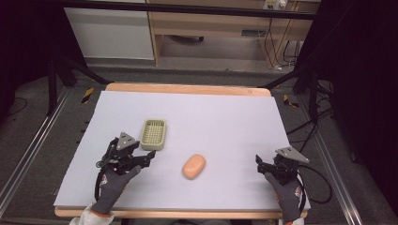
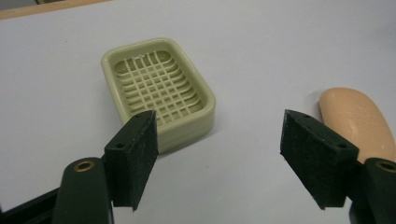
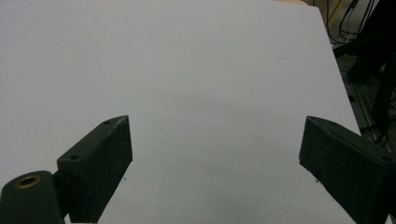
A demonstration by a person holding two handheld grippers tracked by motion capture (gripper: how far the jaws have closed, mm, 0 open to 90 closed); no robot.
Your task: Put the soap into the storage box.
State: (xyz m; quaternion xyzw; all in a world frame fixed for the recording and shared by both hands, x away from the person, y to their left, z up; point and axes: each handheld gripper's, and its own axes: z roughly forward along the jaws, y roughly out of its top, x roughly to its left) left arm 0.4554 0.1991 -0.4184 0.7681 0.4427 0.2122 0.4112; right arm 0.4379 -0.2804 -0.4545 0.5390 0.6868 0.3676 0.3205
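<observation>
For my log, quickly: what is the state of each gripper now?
Left gripper: open, holding nothing, near the soap dish.
Right gripper: open, holding nothing, over the bare table.

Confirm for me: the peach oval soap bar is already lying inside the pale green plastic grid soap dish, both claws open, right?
Not quite. In the high view, the peach oval soap bar lies on the table beside the pale green plastic grid soap dish, which is empty. Both claws, left and right, are open.
</observation>
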